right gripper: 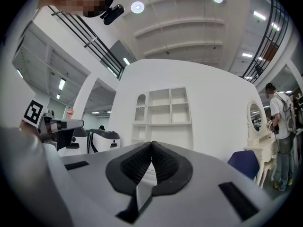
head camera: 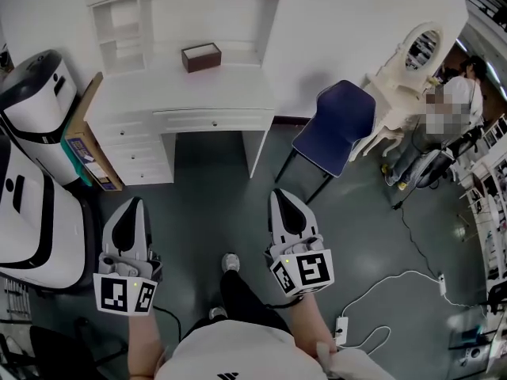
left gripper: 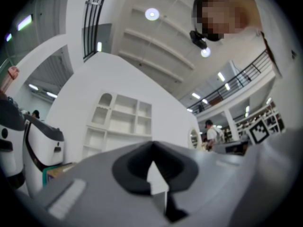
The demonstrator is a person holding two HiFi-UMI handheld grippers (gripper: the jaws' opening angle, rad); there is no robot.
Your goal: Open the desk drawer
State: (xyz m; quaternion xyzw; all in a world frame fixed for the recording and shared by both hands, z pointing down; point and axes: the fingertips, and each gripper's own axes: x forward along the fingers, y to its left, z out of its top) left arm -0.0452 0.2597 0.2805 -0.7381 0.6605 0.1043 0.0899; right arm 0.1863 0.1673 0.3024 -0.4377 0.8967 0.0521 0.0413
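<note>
Two grippers (head camera: 133, 204) (head camera: 283, 195), one white desk (head camera: 198, 92), one blue chair (head camera: 337, 125), one brown box (head camera: 201, 56)

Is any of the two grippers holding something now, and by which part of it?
Nothing is held. The left gripper and the right gripper both have their fingers closed on nothing, apart from the white desk and its drawer.

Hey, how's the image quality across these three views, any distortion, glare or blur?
Head view: evenly lit and sharp, though the wide lens bows the desk at its edges. Left gripper view: heavy fisheye, black corners, a ceiling lamp flaring, the left gripper close up and soft. Right gripper view: same fisheye, lamps glaring, the shelf unit crisp.
</note>
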